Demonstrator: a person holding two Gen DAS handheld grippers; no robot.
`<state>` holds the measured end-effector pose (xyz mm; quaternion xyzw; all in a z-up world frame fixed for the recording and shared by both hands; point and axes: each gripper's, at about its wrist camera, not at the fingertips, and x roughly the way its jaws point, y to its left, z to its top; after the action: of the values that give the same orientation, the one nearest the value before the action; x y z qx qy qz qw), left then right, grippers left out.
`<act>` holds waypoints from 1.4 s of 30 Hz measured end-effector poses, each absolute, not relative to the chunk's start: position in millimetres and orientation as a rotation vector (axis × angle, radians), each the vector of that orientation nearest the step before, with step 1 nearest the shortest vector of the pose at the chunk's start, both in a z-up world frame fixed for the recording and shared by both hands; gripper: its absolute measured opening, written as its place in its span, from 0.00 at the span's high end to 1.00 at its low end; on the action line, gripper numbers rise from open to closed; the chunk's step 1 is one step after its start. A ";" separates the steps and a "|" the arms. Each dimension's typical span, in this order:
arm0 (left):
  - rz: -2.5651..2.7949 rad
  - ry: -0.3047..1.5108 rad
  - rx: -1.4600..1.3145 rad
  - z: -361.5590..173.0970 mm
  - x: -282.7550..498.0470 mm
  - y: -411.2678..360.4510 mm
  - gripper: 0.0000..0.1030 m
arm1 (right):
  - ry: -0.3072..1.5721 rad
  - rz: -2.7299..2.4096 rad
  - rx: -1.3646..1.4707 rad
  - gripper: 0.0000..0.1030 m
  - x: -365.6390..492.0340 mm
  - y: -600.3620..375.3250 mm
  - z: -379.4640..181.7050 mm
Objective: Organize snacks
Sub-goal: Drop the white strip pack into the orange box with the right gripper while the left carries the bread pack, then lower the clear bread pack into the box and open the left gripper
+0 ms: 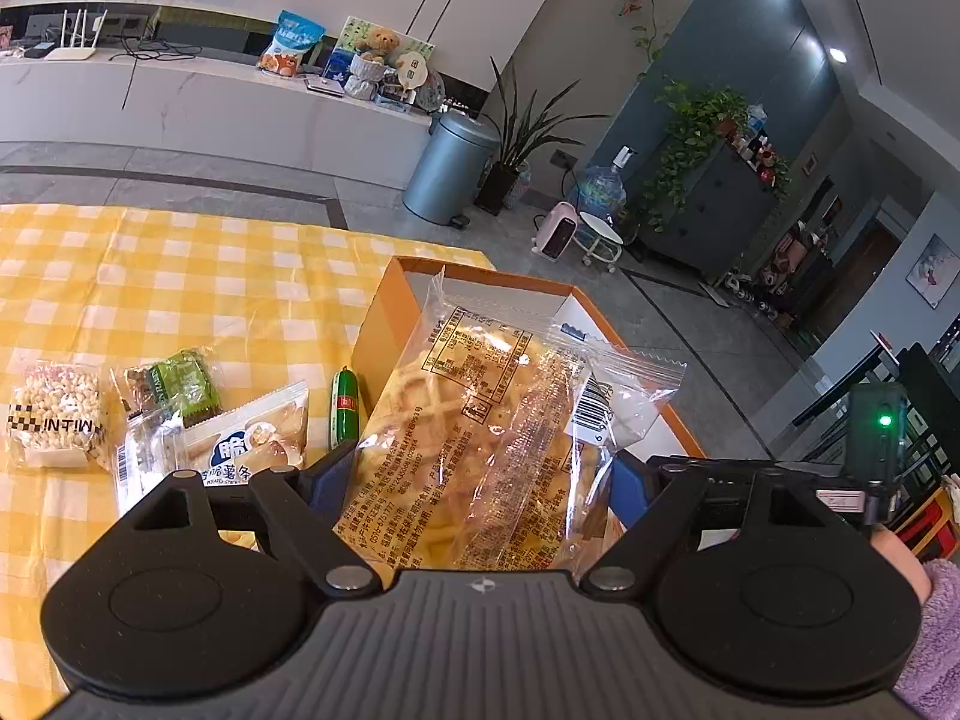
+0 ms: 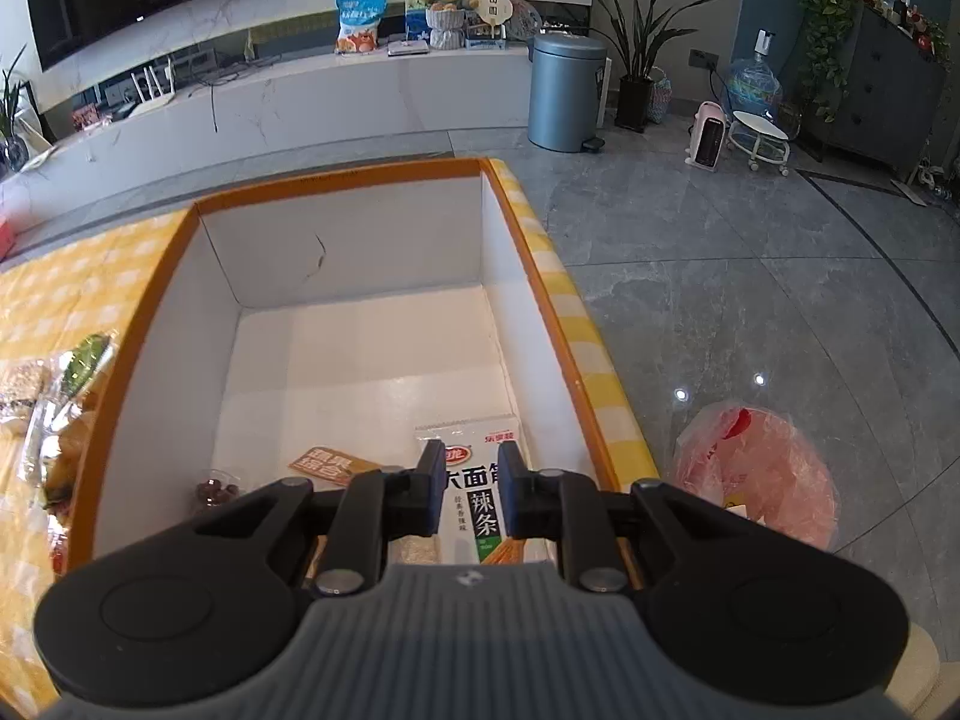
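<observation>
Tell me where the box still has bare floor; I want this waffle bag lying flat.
The far half of the orange box, up to its back wall, is bare white floor. The near end is crowded: the spicy strip packet by the right wall and the orange packet beside it.

We see a yellow checked cloth (image 1: 180, 276) on the table, a grey bin (image 2: 567, 93) at twelve o'clock, a potted plant (image 2: 639, 60) and heater (image 2: 711, 135) towards one, a pink bag (image 2: 759, 474) at three.
</observation>
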<state>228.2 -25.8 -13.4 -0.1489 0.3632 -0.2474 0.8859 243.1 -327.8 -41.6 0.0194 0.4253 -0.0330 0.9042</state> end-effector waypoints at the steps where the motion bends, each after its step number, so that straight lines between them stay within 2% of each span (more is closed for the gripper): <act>1: -0.515 0.757 -0.309 -13.3 228.2 -26.1 0.08 | 0.874 -0.070 0.044 0.84 241.0 -328.8 -39.2; 10: -0.565 0.766 -0.333 -0.4 237.8 -38.0 0.08 | 0.836 -0.091 -0.035 0.83 217.5 -326.1 -22.7; 16: -0.526 0.807 -0.308 10.6 253.9 -69.2 0.08 | 0.733 -0.199 -0.035 0.80 218.2 -321.4 2.2; 17: -0.514 0.822 -0.315 10.4 258.4 -74.4 0.08 | 0.722 -0.192 -0.014 0.76 221.5 -321.3 5.5; 18: -0.505 0.836 -0.333 9.4 263.0 -78.7 0.08 | 0.722 -0.166 -0.002 0.64 225.2 -320.3 8.3; 19: -0.500 0.848 -0.350 7.2 266.8 -80.8 0.08 | 0.720 -0.145 0.001 0.57 227.6 -318.1 10.4; 25: -0.427 0.937 -0.391 -5.0 286.7 -102.2 0.08 | 0.684 -0.144 0.059 0.55 235.2 -324.7 0.5; 32: -0.362 0.911 -0.305 -17.9 299.8 -136.5 0.08 | 0.755 -0.201 0.187 0.55 232.8 -352.1 -43.2; 42: -0.328 0.922 -0.146 -35.6 307.8 -173.4 0.08 | 0.655 -0.156 0.274 0.54 210.2 -367.0 -35.1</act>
<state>307.8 -173.4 -35.6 -0.0699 0.4425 -0.1574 0.8801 210.2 -367.0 -35.1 0.1338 0.3205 -0.0765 0.9346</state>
